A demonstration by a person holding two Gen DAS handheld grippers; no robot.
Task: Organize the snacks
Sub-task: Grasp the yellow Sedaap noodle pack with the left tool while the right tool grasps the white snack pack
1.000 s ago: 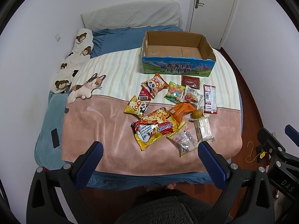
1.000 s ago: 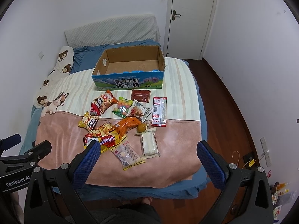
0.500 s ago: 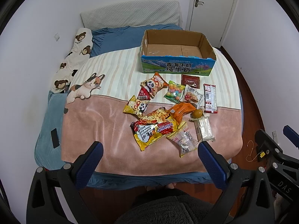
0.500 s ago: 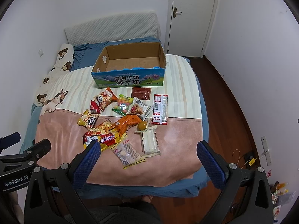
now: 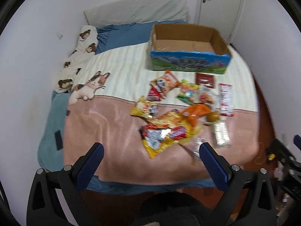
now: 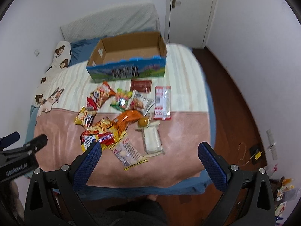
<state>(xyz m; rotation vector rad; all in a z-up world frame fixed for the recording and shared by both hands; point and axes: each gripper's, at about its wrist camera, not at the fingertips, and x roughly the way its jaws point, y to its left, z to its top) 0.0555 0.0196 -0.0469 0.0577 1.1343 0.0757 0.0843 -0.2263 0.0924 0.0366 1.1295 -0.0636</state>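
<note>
Both wide open | left gripper (image 5: 150, 151) empty | right gripper (image 6: 149, 150) empty | above snacks (image 6: 122, 116)

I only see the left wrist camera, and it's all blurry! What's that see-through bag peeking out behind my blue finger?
Observer: The right wrist view shows it whole. It's a clear packet with yellow edges, lying flat on the pink blanket beside the white packet.
Operator: Is my other gripper holding something?
Observer: No. The right gripper is open, with nothing between its fingers.
Operator: What's on the floor past the bed?
Observer: Low by the right wall there's a little pile of colourful packets and bottles, too small to name.
</note>
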